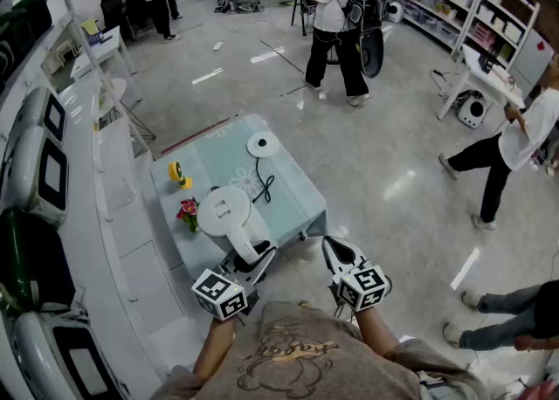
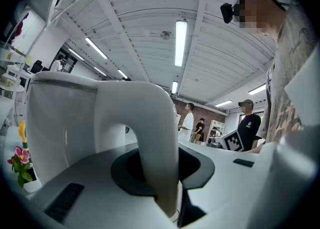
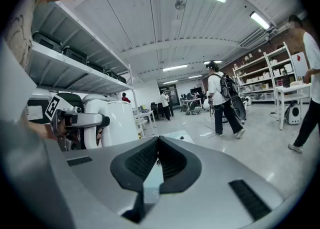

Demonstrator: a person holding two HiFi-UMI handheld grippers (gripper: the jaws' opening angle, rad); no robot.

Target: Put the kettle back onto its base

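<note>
The white kettle is over the near left part of the small pale-blue table; I cannot tell whether it rests on it. My left gripper is shut on the kettle's curved handle, which fills the gap between its jaws. The round white base lies at the table's far side, apart from the kettle, with a black cord trailing toward me. My right gripper hovers off the table's near right corner, shut and holding nothing. In the right gripper view the kettle is at the left.
A yellow tape roll and a small pot of pink flowers sit along the table's left edge. White shelving with cases runs down the left. Several people walk on the grey floor beyond.
</note>
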